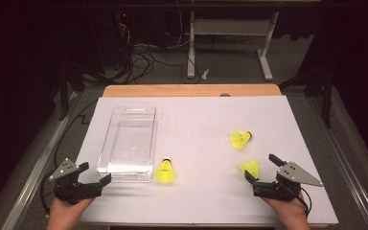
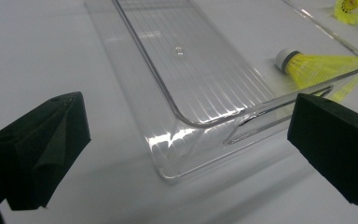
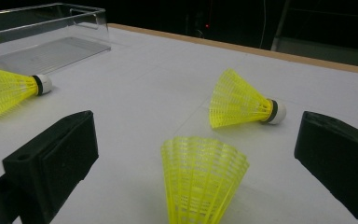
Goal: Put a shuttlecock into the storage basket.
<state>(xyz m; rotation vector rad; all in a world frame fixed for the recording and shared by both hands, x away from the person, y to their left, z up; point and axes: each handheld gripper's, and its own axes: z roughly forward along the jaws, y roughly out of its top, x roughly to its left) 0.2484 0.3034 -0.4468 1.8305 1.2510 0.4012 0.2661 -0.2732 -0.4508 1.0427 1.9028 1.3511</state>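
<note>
In the right gripper view, the bottom edge cuts off the cork end of the nearest yellow plastic shuttlecock (image 3: 200, 179). In the left gripper view, the top edge cuts off the far end of the clear plastic tray (image 2: 205, 116), and another yellow shuttlecock (image 2: 352, 8) is cut off at the top right corner.

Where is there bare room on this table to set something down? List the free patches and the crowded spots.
Free: the middle strip between the clear tray and the far shuttlecock; the far edge beyond both; the tray's own floor. Crowded: the near right, where the right gripper stands open around one shuttlecock, and the tray's near corner beside another shuttlecock and the open left gripper.
</note>
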